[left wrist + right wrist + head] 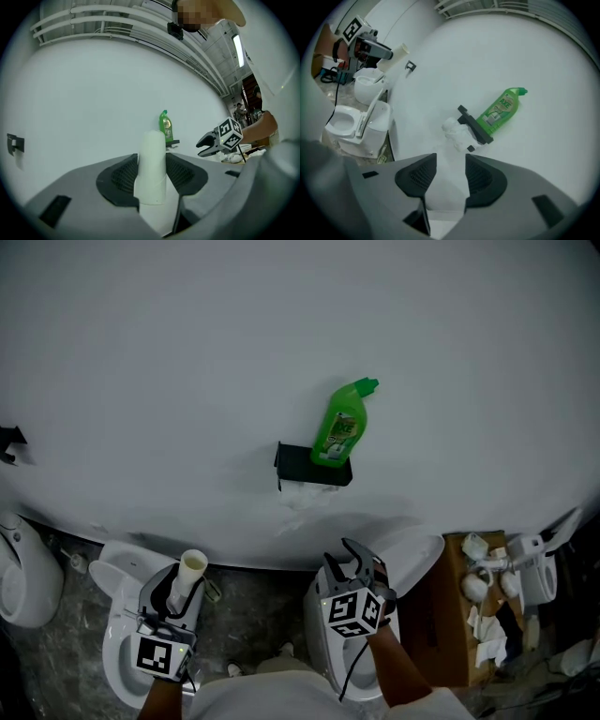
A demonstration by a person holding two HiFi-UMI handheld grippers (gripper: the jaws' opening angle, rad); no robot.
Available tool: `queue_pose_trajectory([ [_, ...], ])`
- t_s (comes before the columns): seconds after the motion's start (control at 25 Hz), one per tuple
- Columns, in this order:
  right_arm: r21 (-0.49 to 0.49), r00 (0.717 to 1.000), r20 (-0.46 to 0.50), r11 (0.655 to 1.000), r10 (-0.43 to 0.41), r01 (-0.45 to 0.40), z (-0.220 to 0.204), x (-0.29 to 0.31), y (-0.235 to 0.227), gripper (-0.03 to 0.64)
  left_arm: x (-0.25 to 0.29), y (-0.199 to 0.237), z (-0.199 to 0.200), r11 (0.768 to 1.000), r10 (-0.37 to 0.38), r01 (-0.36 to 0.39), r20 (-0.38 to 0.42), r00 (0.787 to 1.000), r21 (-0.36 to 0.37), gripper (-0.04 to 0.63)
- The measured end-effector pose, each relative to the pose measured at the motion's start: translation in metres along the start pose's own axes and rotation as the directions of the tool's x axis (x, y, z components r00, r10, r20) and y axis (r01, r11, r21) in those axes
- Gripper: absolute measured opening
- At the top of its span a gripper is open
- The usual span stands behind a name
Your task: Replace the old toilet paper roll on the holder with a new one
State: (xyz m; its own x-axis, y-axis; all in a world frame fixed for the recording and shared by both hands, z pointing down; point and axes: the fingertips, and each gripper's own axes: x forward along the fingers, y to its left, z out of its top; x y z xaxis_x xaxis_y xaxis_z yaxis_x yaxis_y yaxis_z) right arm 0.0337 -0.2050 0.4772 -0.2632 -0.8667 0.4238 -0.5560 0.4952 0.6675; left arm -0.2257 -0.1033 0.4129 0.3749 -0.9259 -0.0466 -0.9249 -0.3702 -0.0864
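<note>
Progress: old core (152, 159) off holder (312, 468), clamped in L gripper (176, 589). R gripper (349, 561) jaws apart, empty; holder ahead of it. New roll not fitted, none identified.

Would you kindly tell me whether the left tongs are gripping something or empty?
Gripping. The left tongs are shut on a white tube, which stands between them with each side pressed against it.

I'm seeing a bright green bottle (343, 425), a black holder (298, 465) and a plain white wall (187, 352). The tube (190, 576) is showing pale cream. The cube (355, 612) on the right gripper (345, 563) is carrying black-and-white square markers, its pads (419, 176) are looking dark grey with a fine mesh texture, and the box (442, 615) is reading brown.
</note>
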Motion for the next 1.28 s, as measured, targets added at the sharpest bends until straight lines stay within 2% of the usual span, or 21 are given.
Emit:
queue_pose_trajectory([
  [0.04,0.042,1.0,0.007,0.999,-0.014,0.014,-0.002,-0.006,-0.002,0.175,0.0,0.0,0.002,1.0,-0.004,0.004,0.003,1.0,0.002,0.192],
  [0.2,0.163,0.999,0.024,0.986,-0.046,0.042,-0.007,-0.022,-0.008,0.115,0.005,0.002,0.015,1.0,-0.012,0.011,0.016,1.0,0.029,0.193],
  [0.32,0.242,0.997,0.042,0.969,-0.059,0.047,-0.012,-0.028,-0.015,0.012,0.013,-0.002,0.026,0.999,-0.02,0.019,0.035,0.999,0.048,0.193],
  [0.44,0.337,0.996,0.063,0.941,-0.058,0.034,-0.018,-0.035,-0.026,0.0,0.021,-0.005,0.031,0.998,-0.027,0.025,0.042,0.999,0.051,0.192],
  [0.52,0.43,0.99,0.113,0.903,-0.08,0.024,-0.019,-0.041,-0.04,-0.002,0.026,-0.003,0.031,0.997,-0.027,0.024,0.04,0.999,0.07,0.192],
  [0.64,0.587,0.973,0.18,0.81,-0.145,0.012,-0.028,-0.057,-0.071,-0.002,0.035,0.01,0.035,0.996,-0.006,0.002,0.048,0.999,0.088,0.192],
  [0.72,0.65,0.961,0.2,0.76,-0.191,0.016,-0.033,-0.069,-0.091,-0.003,0.038,0.017,0.041,0.996,0.012,-0.018,0.061,0.998,0.09,0.192],
  [0.96,0.734,0.922,0.243,0.679,-0.3,0.028,-0.032,-0.102,-0.132,-0.002,0.034,0.038,0.048,0.996,0.078,-0.082,0.086,0.993,0.045,0.192],
  [1.08,0.747,0.91,0.261,0.665,-0.323,0.022,-0.029,-0.112,-0.143,-0.002,0.029,0.042,0.051,0.995,0.102,-0.103,0.102,0.99,0.007,0.192],
  [1.28,0.757,0.909,0.253,0.653,-0.33,0.026,-0.033,-0.121,-0.151,-0.002,0.014,0.046,0.053,0.988,0.15,-0.145,0.118,0.982,-0.053,0.192],
])
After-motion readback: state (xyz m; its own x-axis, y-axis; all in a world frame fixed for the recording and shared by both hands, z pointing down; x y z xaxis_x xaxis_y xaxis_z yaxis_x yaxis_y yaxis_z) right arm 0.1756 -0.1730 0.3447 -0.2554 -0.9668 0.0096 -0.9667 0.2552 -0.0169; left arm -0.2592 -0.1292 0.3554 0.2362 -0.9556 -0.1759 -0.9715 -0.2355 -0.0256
